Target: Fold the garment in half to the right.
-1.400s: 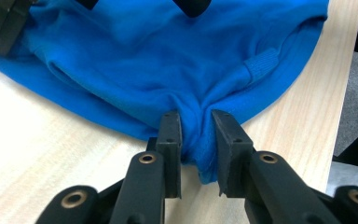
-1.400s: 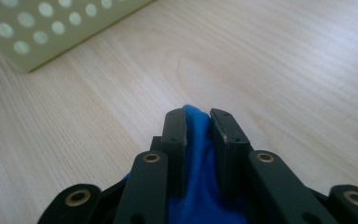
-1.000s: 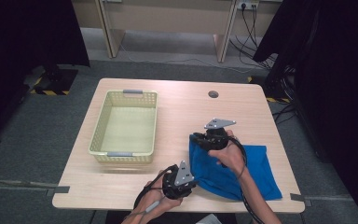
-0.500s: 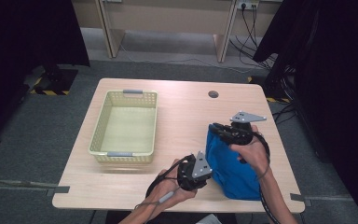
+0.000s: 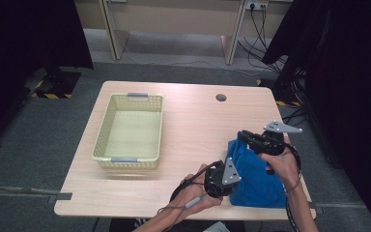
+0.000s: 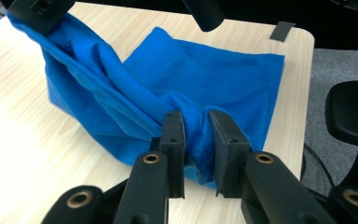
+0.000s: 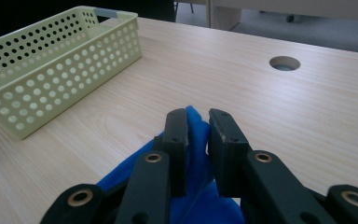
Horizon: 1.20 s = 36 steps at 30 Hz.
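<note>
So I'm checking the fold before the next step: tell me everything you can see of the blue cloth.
The blue cloth is a soft, plain, matte fabric, creased and partly doubled over. It lies at the table's near right corner, apart from the basket. The left gripper is shut on a bunched near edge; the right gripper pinches a far corner, lifting it so the cloth hangs taut between them.

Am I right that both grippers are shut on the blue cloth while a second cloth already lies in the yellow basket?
Not quite: the yellow basket is empty, as the high view shows. Both the left gripper and the right gripper are indeed shut on the blue cloth.
</note>
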Tool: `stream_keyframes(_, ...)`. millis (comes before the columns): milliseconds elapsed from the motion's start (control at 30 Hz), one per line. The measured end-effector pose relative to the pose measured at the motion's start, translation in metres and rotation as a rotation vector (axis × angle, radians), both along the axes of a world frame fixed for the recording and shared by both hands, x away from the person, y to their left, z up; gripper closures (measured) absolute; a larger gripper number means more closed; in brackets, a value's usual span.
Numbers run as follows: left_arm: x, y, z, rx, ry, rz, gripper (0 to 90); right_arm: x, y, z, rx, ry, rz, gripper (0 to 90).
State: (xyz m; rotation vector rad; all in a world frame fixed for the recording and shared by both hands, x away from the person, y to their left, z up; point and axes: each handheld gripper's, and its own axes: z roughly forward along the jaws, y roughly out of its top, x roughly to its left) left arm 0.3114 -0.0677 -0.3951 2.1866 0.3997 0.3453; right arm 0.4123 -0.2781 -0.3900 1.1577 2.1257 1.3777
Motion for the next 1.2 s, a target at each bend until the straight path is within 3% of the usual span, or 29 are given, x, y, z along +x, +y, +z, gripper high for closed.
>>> stream_keyframes(600, 0.006, -0.055, -0.029, 0.01, 0.064, -0.068, 75.7, -0.011, -0.058, -0.033, 0.021, 0.058, -0.124, 76.2)
stream_keyframes(800, 0.011, -0.059, -0.042, -0.027, 0.106, -0.067, 72.9, -0.013, -0.074, -0.047, 0.015, 0.083, -0.17, 74.4)
stream_keyframes(933, 0.013, -0.06, -0.043, -0.07, 0.123, -0.067, 58.4, -0.015, -0.076, -0.051, -0.003, 0.092, -0.18, 71.7)
stream_keyframes(1033, 0.012, -0.058, -0.039, -0.106, 0.115, -0.062, 42.3, -0.015, -0.073, -0.052, -0.019, 0.086, -0.171, 68.8)
stream_keyframes(1200, 0.011, -0.051, -0.032, -0.13, 0.109, -0.029, 30.9, -0.018, -0.068, -0.048, -0.025, 0.08, -0.164, 64.6)
